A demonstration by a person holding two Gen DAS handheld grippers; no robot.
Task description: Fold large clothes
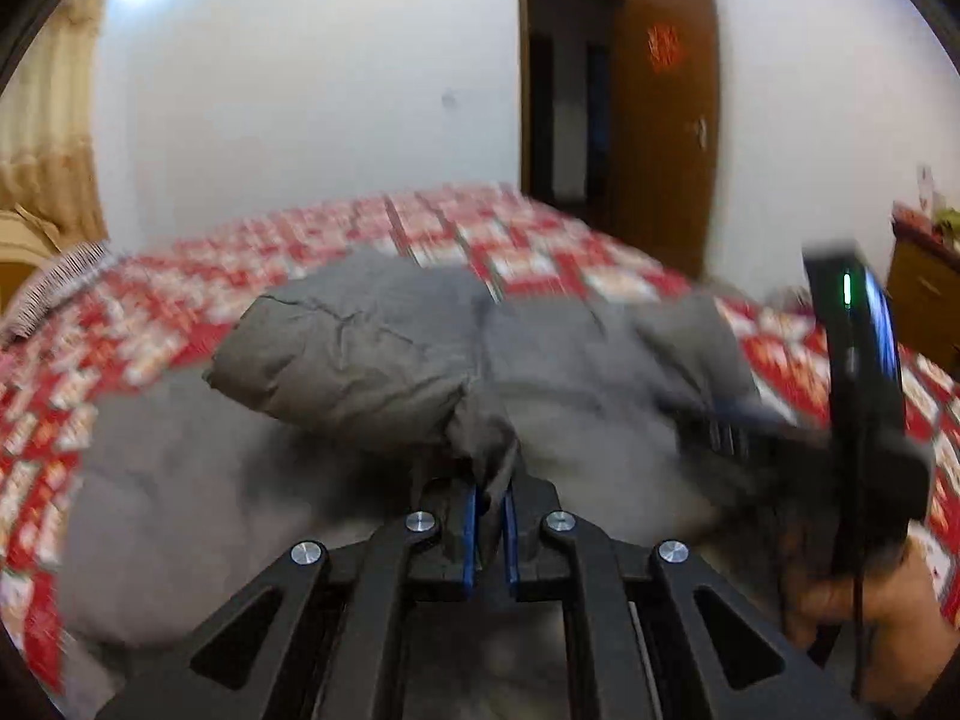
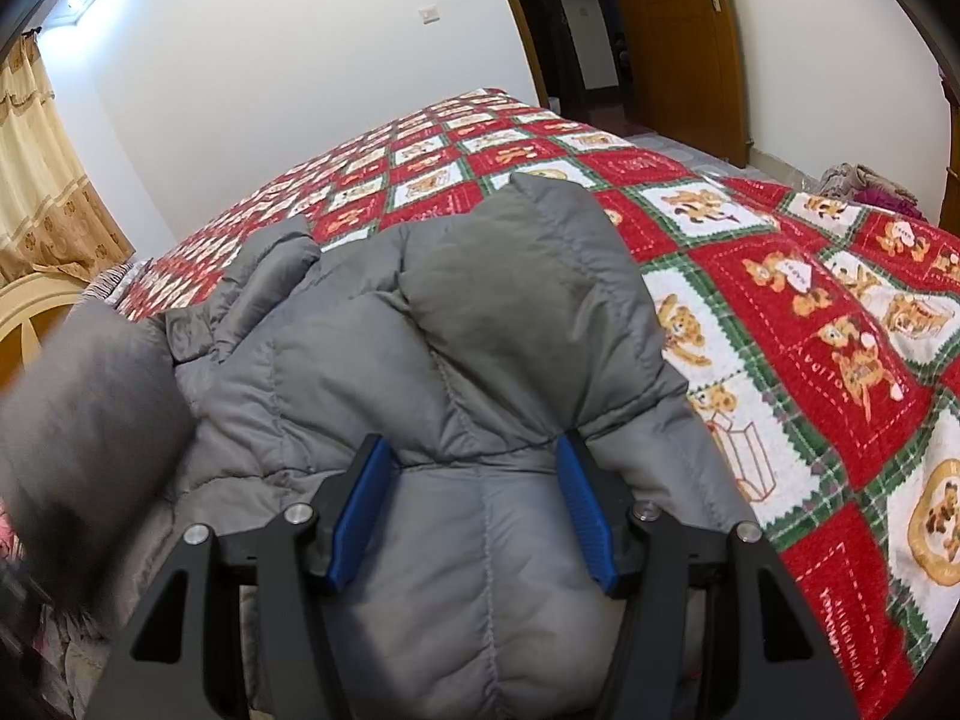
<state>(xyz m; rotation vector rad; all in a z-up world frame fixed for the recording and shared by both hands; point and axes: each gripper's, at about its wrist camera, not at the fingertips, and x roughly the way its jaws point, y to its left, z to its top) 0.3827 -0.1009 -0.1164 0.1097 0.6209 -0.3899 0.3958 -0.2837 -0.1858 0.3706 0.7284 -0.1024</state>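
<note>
A grey padded jacket (image 1: 336, 360) lies on the bed. In the left wrist view my left gripper (image 1: 491, 516) is shut on a bunched cuff of the jacket's sleeve and holds that sleeve lifted over the jacket's body. The right gripper (image 1: 720, 420) shows there at the right, blurred, over the jacket. In the right wrist view my right gripper (image 2: 474, 510) is open, its blue pads (image 2: 360, 516) wide apart on either side of a puffy part of the jacket (image 2: 456, 324). The lifted sleeve (image 2: 78, 420) shows blurred at the left.
The bed carries a red, white and green patterned quilt (image 2: 780, 276). A brown door (image 1: 666, 120) stands open beyond the bed. Curtains (image 2: 42, 180) hang at the left. A wooden cabinet (image 1: 924, 294) stands at the right.
</note>
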